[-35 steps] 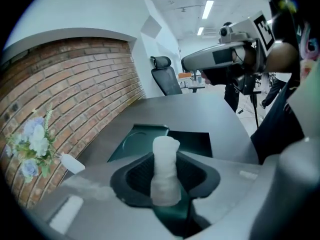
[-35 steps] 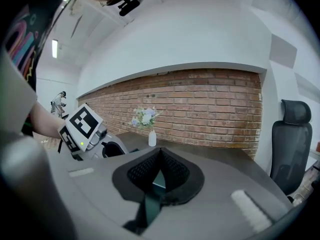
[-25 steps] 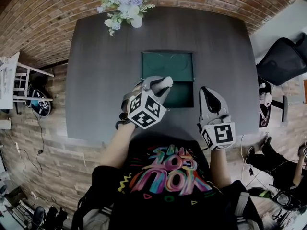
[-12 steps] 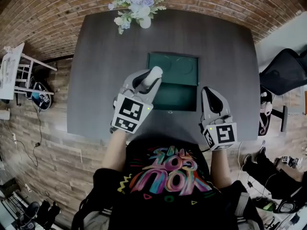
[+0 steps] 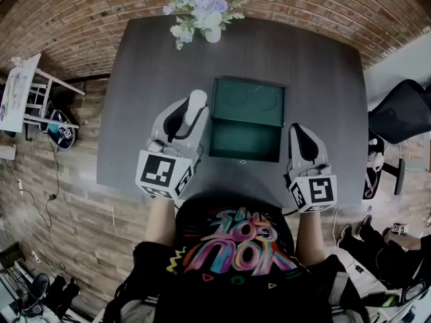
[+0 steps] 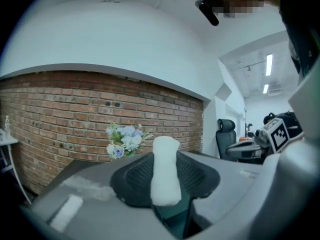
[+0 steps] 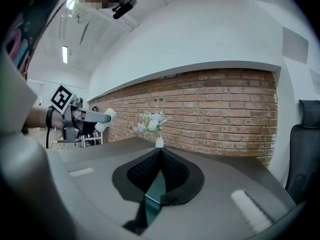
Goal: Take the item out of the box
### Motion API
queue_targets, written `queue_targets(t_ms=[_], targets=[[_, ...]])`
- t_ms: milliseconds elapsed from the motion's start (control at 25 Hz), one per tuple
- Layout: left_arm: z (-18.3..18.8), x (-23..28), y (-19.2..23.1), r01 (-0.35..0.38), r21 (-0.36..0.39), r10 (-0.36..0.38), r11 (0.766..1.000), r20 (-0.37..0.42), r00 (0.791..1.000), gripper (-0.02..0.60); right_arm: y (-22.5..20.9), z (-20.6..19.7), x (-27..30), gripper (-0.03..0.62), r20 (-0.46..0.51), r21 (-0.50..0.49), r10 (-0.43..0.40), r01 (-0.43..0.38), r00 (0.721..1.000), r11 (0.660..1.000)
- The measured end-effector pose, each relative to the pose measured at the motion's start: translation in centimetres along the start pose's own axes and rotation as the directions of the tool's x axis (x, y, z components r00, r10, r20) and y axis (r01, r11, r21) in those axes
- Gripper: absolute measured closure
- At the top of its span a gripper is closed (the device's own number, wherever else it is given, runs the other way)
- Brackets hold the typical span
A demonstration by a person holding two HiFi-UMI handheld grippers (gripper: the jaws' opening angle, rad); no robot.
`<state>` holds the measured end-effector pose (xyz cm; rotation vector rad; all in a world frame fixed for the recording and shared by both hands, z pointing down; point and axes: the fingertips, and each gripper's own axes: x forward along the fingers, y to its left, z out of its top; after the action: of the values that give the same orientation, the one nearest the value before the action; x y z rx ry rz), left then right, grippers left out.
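white item [image 5: 196,106] now l of open box [image 5: 244,141]

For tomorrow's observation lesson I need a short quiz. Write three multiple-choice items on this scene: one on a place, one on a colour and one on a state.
1. Where does the vase of flowers stand?
A. at the far edge of the table, beyond the box
B. inside the box
C. on the floor

2. What colour is the inside of the open box?
A. red
B. yellow
C. dark green

3. What is the left gripper doing?
A. hanging open and empty
B. gripping a white roll
C. lying on the table

Answers:
1. A: the head view shows the flowers by the brick wall, past the box.
2. C: both the lid and the base show dark green.
3. B: the left gripper view shows the roll upright between the jaws.
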<state>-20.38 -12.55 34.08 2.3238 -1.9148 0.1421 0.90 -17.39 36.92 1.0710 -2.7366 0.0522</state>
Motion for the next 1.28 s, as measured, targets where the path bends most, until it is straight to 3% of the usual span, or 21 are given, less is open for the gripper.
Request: queue_targets(t_ms=[200,1280], targets=[[0.2,-1.4,0.4,-0.036,-0.059,0.039,0.998,0.057,0.998,0.445,-0.2,0.4,0.5,0.594,0.011,0.016,-0.003,0.003,1.000,1.000],[-1.8,-1.4,1.1,-0.065,-0.071,0.067,0.995,0.027,0.997,0.445,-0.6,0.1,1.0,0.594,0.000,0.028,0.004,-0.004,1.000,1.000]])
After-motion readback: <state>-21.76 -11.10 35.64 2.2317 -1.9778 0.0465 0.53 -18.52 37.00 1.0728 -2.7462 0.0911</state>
